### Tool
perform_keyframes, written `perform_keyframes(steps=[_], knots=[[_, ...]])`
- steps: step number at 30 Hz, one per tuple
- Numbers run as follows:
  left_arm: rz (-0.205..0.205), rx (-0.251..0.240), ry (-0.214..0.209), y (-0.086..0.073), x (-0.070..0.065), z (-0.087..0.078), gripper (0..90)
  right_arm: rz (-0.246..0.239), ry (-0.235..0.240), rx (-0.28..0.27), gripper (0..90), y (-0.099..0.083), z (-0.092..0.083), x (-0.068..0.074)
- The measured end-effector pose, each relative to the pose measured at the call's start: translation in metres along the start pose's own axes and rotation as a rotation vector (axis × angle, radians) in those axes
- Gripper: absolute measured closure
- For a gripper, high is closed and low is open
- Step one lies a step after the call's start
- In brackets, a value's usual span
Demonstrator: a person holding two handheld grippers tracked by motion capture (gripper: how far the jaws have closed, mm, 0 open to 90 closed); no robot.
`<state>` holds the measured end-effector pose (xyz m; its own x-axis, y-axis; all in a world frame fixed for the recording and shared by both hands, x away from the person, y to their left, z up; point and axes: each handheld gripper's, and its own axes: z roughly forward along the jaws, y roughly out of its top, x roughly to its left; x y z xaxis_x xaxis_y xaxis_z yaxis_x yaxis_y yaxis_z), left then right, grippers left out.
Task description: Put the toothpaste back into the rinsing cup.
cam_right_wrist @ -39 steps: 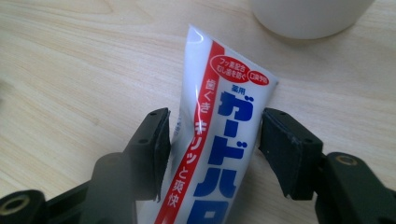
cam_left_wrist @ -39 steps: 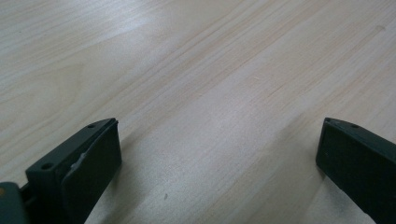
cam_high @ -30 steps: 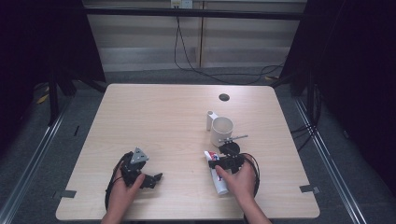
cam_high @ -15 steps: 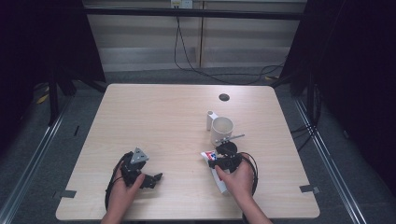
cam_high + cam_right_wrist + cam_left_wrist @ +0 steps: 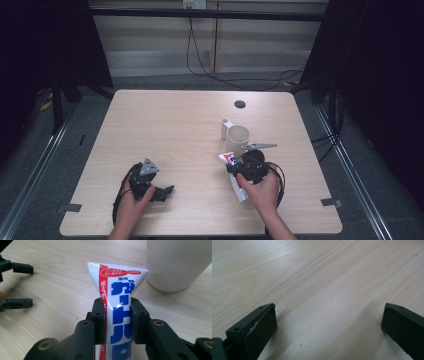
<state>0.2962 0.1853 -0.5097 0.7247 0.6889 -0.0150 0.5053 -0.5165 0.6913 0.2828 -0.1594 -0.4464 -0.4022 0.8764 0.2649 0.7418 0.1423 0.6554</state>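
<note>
While the right gripper pinches a white toothpaste tube across its middle, the tube's flat crimped end points toward the white cup standing just beyond it on the wooden table. The jaws have just been closing, with the tube between them. The left gripper rests near the table's front edge, jaws wide and holding nothing. The soft tube could buckle or slide through the narrow grip, and a careless swing might knock its free end into the cup and tip it over.
</note>
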Motion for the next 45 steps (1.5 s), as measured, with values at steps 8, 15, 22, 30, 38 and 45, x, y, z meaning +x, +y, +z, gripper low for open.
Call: perform_keyframes(steps=[8,15,22,30,38,45], knots=[[0.0,0.0,0.0,0.0,0.0,0.0,0.0,-0.021,0.009,-0.052,69.4,0.005,-0.011,0.0],[0.0,0.0,0.001,0.0,0.0,0.0,0.0,-0.039,0.016,-0.093,69.4,0.01,-0.019,0.0],[0.0,0.001,-0.001,0.0,0.0,0.0,0.0,-0.044,0.025,-0.144,69.5,0.014,-0.025,0.001],[0.0,0.0,0.0,0.0,0.0,0.0,0.0,-0.047,0.037,-0.173,69.6,0.018,-0.029,0.001],[0.001,0.001,-0.001,0.0,0.0,0.0,0.0,-0.064,0.031,-0.238,69.5,0.022,-0.035,0.003],[0.0,0.0,0.0,0.0,0.0,0.0,0.0,-0.065,0.031,-0.281,69.6,0.029,-0.041,0.005]])
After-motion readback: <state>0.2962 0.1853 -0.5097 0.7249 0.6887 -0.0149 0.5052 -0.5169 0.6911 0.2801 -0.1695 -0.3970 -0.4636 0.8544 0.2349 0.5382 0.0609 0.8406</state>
